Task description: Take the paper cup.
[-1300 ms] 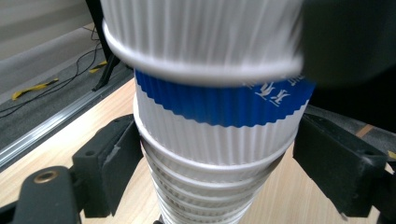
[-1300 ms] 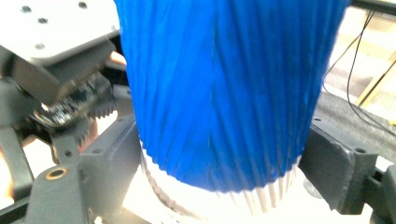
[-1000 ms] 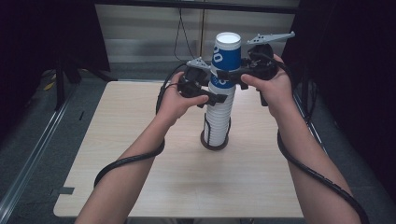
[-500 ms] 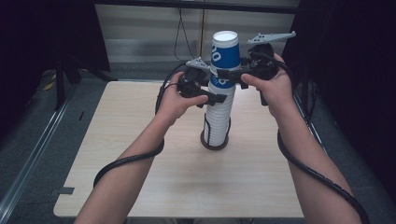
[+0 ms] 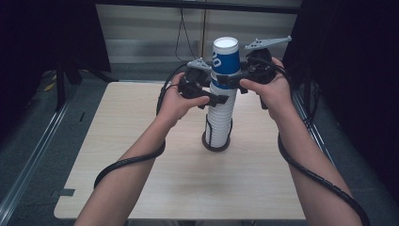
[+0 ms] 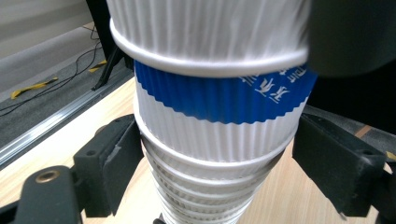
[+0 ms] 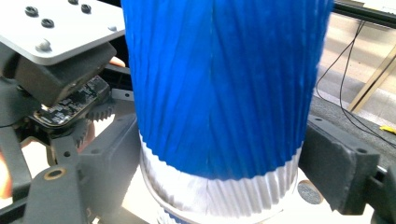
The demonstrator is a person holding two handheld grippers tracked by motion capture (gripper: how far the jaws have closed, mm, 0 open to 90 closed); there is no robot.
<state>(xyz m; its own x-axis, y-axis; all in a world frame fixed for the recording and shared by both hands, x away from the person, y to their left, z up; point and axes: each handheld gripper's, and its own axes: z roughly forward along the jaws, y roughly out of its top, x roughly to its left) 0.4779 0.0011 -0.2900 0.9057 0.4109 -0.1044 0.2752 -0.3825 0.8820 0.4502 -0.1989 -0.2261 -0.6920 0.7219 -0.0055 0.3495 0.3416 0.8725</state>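
From the high view, a tall stack of ribbed white paper cups (image 5: pixel 220 117) stands upside down near the middle of the pale wooden table (image 5: pixel 141 188), with a blue-and-white ribbed paper cup (image 5: pixel 225 61) on top. The left gripper (image 5: pixel 221 100) reaches in from the left at the upper part of the stack, and the right gripper (image 5: pixel 235 84) from the right at the blue cup, each held in a hand. In the left gripper view, the jaws stand either side of the stack (image 6: pixel 210 158), just under a blue band; the left pad touches the ribbed wall, while the right one seems a little apart (whether it presses, I cannot tell). In the right gripper view, the jaws flank the blue cup (image 7: pixel 219 93) at its lower edge, close against it, though a firm grip cannot be told.
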